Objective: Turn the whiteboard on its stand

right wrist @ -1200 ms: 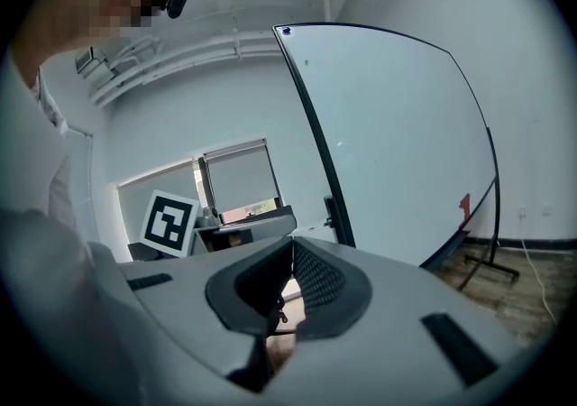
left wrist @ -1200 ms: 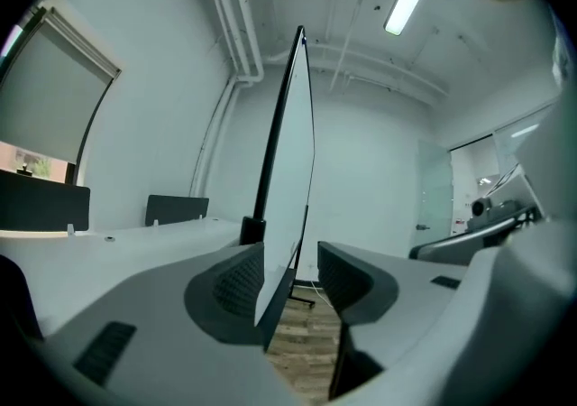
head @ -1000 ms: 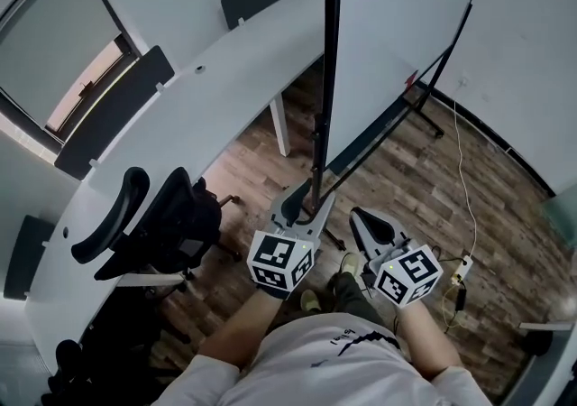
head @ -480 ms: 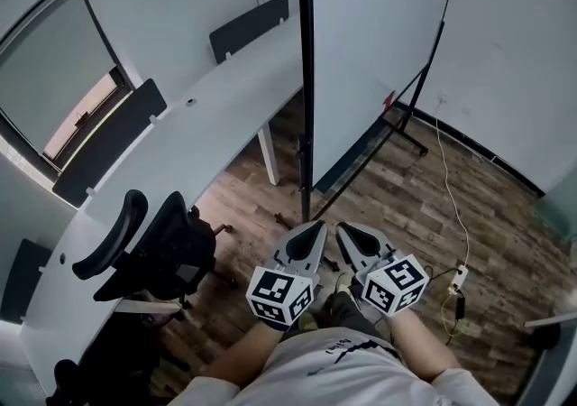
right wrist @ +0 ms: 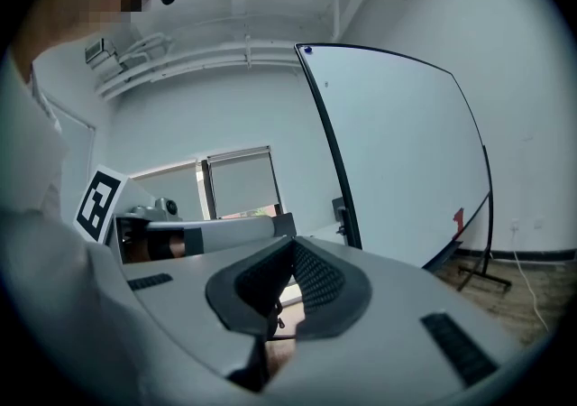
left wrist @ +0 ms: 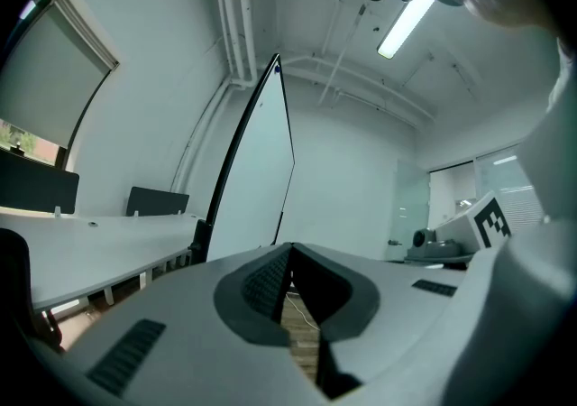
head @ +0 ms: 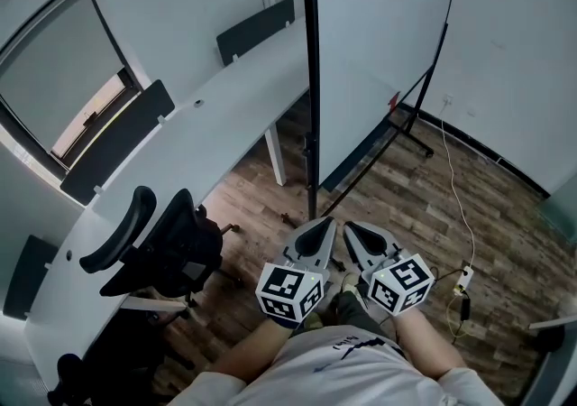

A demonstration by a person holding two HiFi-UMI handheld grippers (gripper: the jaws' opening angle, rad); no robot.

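A: Office, wood floor (head: 424, 206), desk (head: 207, 106) on the left. Whiteboard (head: 379, 43) stands edge-on just ahead of both grippers.
B: Left gripper (head: 319, 229) and right gripper (head: 357, 235) are both closed and empty, side by side, not touching it. Looks set to push, not clamp.

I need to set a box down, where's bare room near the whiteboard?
The long white desk top is bare between its dark dividers. Wood floor between the whiteboard stand and the right wall is open, barring a white cable. Crowded: the office chair by the desk.
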